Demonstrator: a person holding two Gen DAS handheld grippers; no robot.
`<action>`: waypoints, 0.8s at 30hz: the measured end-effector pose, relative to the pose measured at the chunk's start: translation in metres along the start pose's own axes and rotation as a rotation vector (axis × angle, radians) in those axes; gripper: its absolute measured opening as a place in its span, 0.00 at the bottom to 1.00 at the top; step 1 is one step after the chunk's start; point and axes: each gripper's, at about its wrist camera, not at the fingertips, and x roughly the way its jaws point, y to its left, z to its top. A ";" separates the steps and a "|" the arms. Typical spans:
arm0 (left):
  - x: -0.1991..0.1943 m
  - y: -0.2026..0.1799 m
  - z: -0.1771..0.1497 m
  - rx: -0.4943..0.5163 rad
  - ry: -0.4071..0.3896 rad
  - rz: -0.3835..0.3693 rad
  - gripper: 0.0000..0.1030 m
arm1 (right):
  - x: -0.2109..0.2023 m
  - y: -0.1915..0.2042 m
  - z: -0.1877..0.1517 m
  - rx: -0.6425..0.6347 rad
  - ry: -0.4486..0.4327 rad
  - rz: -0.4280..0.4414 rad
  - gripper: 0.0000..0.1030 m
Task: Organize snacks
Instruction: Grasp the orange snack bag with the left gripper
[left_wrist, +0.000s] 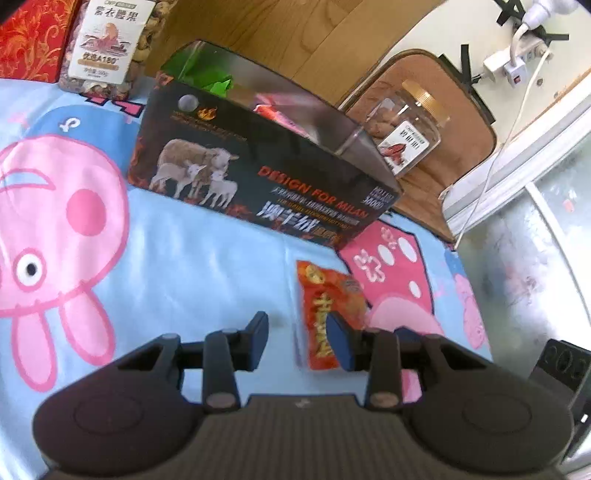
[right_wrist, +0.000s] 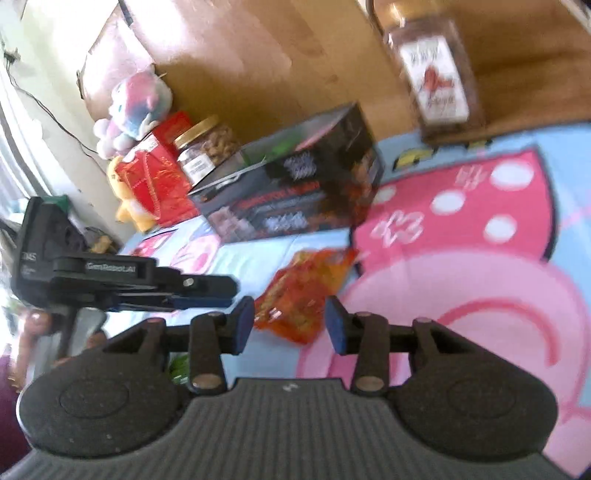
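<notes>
Overhead, both tools (left_wrist: 297, 341) (right_wrist: 290, 323) released, orange snack packet (right_wrist: 303, 291) on cartoon-print blue sheet (left_wrist: 192, 258), wooden headboard (left_wrist: 280, 33)

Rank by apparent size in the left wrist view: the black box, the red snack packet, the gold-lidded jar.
1. Black box
2. Red snack packet and gold-lidded jar: similar; the packet lies nearer the camera, so unranked.

Bare bedsheet (left_wrist: 207, 266) open toward 9 o'clock, black box (left_wrist: 258, 177) walling 12 o'clock, red snack packet (left_wrist: 321, 314) beside it at 3, nut jar (left_wrist: 410, 129) beyond box corner.
</notes>
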 end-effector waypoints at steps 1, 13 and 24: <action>0.001 0.000 0.001 -0.001 -0.002 -0.004 0.39 | -0.001 -0.005 0.003 0.006 -0.016 -0.023 0.45; 0.030 0.011 0.003 -0.140 0.069 -0.166 0.32 | 0.029 -0.032 0.002 0.260 0.018 0.093 0.32; -0.037 -0.015 0.033 -0.017 -0.121 -0.150 0.31 | 0.005 0.016 0.039 0.157 -0.107 0.168 0.17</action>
